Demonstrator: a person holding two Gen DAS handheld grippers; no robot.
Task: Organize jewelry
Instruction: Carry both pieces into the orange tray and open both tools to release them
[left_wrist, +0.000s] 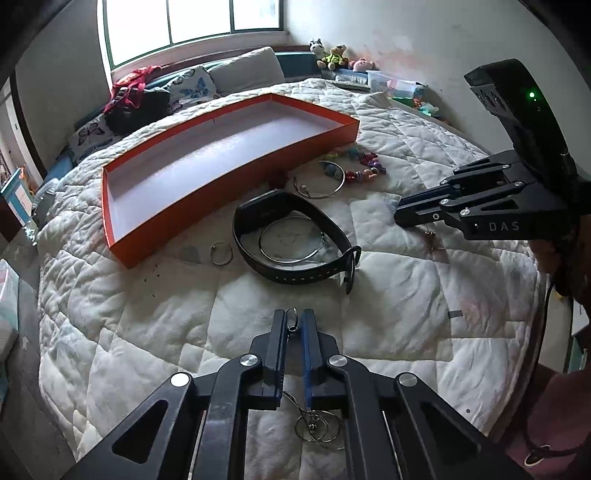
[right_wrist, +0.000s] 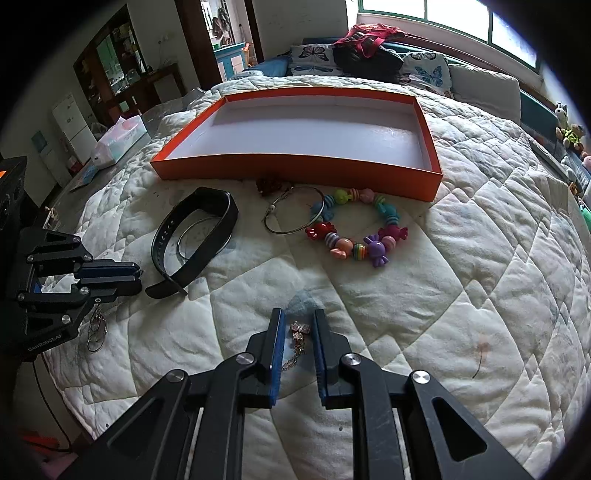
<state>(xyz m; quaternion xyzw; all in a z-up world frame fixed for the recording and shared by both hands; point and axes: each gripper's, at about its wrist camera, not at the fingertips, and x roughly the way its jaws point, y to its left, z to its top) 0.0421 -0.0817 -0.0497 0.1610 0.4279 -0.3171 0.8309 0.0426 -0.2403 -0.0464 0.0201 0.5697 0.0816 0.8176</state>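
Two grippers up over the quilt (right_wrist: 424, 295), both w/ jewelry. Left gripper (left_wrist: 294, 321) has its jaws pressed together on a wire ring cluster (left_wrist: 317, 428), rings dangling under the fingers, well short of the orange tray (left_wrist: 236, 177). Right gripper (right_wrist: 298, 325) jaws are spread a little, a pink charm chain (right_wrist: 297, 343) hanging btwn them; can't tell if a pad really grips it. On the quilt just in front of the tray's near wall: candy-bead bracelet (right_wrist: 356, 229), thin silver hoop (right_wrist: 295, 212) touching it, small dark red piece (right_wrist: 269, 184) right at the wall. Black strap band (left_wrist: 291, 236) lies a bit further from the tray, a silver bangle (left_wrist: 291, 240) inside its loop. Small key ring (left_wrist: 221, 253) sits near the tray's corner. Tray interior white.
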